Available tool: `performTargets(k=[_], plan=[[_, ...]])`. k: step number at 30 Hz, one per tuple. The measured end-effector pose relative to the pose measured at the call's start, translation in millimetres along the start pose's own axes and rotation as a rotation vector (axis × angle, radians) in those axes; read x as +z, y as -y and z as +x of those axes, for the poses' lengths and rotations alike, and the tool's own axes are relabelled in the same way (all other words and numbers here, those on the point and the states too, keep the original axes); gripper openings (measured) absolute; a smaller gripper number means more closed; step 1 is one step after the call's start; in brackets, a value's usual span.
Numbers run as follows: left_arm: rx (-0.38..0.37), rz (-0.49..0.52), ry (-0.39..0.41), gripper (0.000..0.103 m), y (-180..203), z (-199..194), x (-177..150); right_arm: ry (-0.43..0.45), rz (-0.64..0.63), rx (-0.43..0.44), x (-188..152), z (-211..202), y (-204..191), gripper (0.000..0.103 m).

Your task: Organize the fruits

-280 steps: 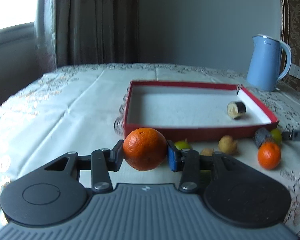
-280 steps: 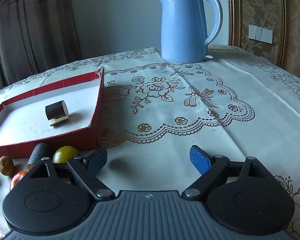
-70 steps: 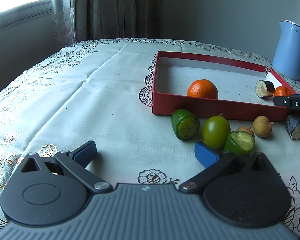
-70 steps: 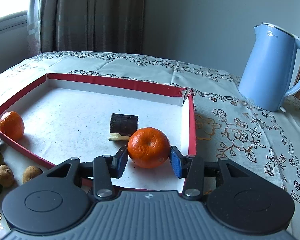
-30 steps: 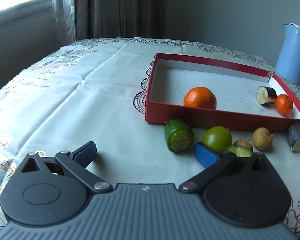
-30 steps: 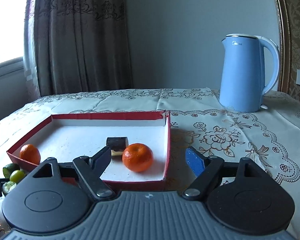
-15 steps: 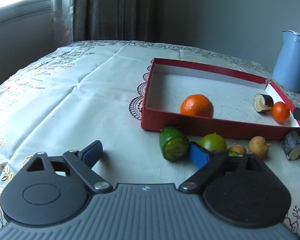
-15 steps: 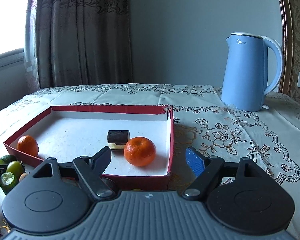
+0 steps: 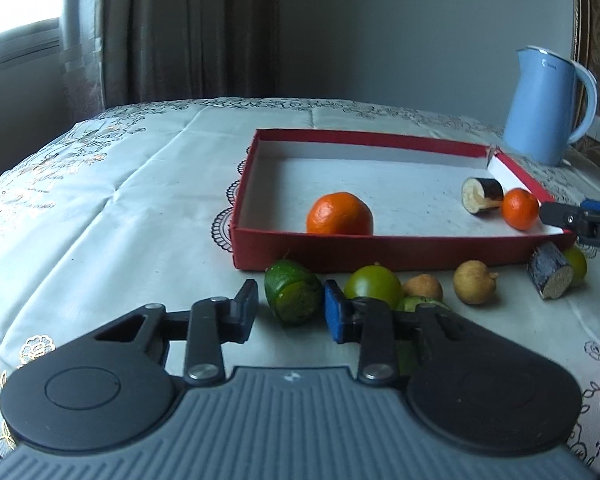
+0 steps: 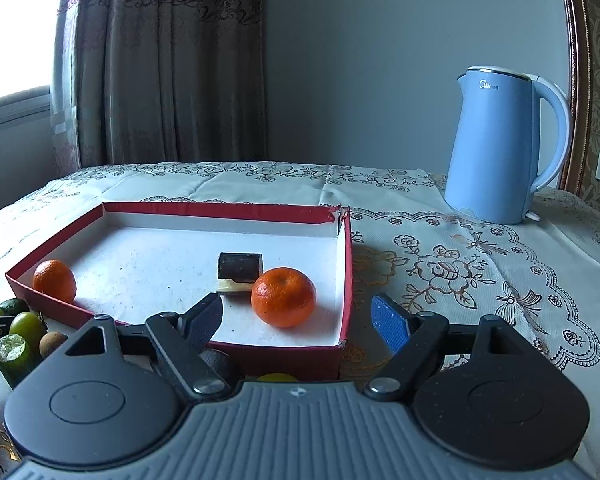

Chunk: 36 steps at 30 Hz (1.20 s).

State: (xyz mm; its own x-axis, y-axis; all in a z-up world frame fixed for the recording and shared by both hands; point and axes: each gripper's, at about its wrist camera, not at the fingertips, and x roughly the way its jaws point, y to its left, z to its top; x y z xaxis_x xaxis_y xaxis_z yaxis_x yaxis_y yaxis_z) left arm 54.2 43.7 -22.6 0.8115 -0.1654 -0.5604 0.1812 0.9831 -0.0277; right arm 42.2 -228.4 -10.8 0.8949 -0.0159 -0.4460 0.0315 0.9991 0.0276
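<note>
Step in hand: pick-up of the cut green cucumber-like stub (image 9: 294, 298) w/ the left gripper (image 9: 290, 312). Its jaws are closing; the stub sits between them on the white embroidered tablecloth (image 9: 100, 220), cut face toward the camera. Blue right pad looks to be at the skin, black left pad just beside it w/ a thin gap, so grip is judged not yet firm. Just beyond the right pad: round green fruit (image 9: 374, 286), a second green cut piece and two small brown longan-like fruits (image 9: 474, 282). Ahead of the jaws: shallow red cardboard tray w/ white floor (image 9: 380, 254), already holding two oranges and a dark cut piece. Right gripper (image 10: 296, 318) hovers over the tray's near-right corner, jaws apart, nothing clamped; one small orange mandarin (image 10: 283, 297) lies on the tray floor beyond them. Next move, by judgement: finish closure, lift clear of the near red wall, carry fwd, release on bare floor. Avoid nudging the round green fruit on lift.
</note>
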Motion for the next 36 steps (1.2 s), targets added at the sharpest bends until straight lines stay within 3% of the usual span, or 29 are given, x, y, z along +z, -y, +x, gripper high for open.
performTargets(k=[15,25,36], plan=[[0.023,0.011,0.008,0.028,1.7,-5.1,-1.8,0.004,-0.011,-0.011,-2.0,0.2,-1.9,0.082],[0.040,-0.033,0.010,0.028,-10.9,-13.0,6.2,0.000,-0.014,-0.011,-2.4,0.7,-1.9,0.082],[0.051,-0.038,0.071,0.029,-12.5,-14.8,35.7,-0.006,-0.022,-0.013,-3.4,1.8,-3.1,0.082]])
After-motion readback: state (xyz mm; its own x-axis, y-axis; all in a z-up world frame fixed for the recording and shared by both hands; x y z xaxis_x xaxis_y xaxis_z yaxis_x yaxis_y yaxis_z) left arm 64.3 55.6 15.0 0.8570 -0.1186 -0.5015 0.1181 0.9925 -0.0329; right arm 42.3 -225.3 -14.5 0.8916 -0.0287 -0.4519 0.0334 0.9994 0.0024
